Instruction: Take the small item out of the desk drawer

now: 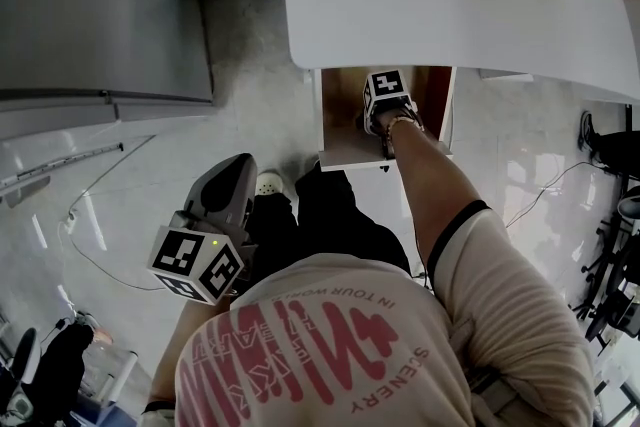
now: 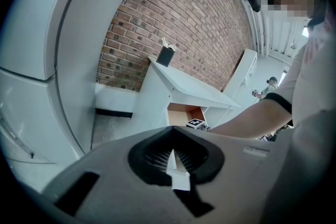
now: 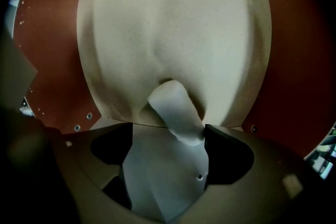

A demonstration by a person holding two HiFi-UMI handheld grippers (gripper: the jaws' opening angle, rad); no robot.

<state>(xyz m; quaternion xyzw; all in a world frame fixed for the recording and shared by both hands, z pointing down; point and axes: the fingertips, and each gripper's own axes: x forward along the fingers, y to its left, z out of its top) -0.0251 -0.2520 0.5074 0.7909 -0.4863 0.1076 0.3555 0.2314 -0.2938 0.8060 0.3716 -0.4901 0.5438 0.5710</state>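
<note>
My right gripper (image 3: 169, 131) down in drawer (image 1: 352, 153), jaws spread wide around small item (image 3: 173, 105), not pinching: pale white, smooth, rounded stub lying flat. Left gripper (image 2: 173, 157) clenched, empty.

T-shirt (image 1: 330, 335), red print upside down: "IN TOUR WO…" & "SCENERY".

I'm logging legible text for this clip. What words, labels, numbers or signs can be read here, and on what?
"IN TOUR WOR...": small red print on the person's shirt, seen upside down in the head view; the ending is unclear.
"SCENERY": red print on the same shirt, near the sleeve.
Large red lettering across the shirt: too distorted to read.
Marker cubes: black-and-white square patterns only, no words.
Both gripper views: no text.
</note>
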